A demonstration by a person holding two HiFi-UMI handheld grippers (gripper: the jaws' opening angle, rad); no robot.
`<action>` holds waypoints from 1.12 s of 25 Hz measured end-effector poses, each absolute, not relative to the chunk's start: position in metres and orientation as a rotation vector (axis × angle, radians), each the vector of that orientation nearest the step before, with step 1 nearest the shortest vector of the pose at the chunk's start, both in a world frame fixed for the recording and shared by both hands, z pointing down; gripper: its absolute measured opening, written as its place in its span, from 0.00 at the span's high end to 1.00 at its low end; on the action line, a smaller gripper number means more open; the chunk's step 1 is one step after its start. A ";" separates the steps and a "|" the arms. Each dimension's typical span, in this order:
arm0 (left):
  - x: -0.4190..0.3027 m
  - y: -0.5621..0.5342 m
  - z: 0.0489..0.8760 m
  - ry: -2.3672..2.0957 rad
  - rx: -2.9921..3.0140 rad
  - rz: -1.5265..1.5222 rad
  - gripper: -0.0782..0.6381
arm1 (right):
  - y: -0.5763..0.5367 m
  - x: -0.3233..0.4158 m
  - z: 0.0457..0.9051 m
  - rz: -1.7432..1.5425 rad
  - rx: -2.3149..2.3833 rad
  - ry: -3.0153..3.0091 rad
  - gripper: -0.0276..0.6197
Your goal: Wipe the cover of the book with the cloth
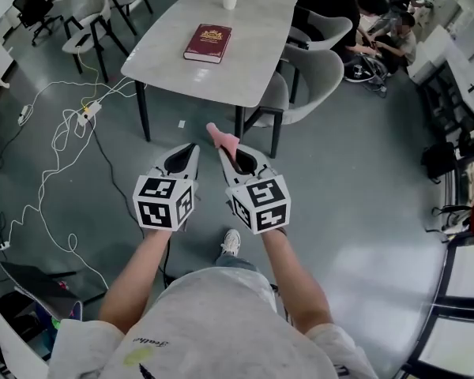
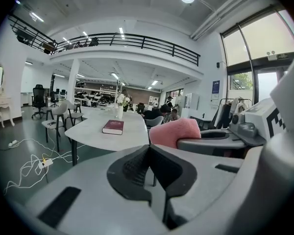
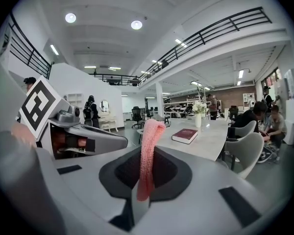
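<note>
Two grippers: right gripper [image 1: 238, 160] clamps the cloth [image 3: 148, 151], likely soft and limp, by one end; left gripper [image 1: 182, 161] closed, empty; book [image 1: 208, 43] probably stiff.

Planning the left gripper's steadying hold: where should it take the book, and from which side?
Probably the book's near left corner, coming low from the table's near edge. It lies flat and closed, so only edges offer a pinch, and that leaves the cover free for the cloth in the right gripper.
</note>
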State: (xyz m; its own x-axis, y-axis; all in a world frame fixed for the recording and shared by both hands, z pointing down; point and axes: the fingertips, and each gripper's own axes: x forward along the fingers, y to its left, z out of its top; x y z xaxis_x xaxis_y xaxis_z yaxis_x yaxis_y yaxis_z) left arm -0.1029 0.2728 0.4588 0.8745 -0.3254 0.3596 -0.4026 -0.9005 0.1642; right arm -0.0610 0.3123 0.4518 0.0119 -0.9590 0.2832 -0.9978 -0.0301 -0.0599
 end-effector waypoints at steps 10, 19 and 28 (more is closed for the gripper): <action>-0.007 0.248 0.462 -0.561 2.804 0.515 0.88 | 0.283 0.032 0.459 0.410 2.099 -2.103 0.93; 0.035 0.232 0.464 -0.611 2.786 0.503 0.88 | 0.266 0.077 0.459 0.404 2.074 -2.137 0.93; 0.043 0.203 0.468 -0.665 2.758 0.498 0.88 | 0.237 0.087 0.462 0.397 2.031 -2.171 0.93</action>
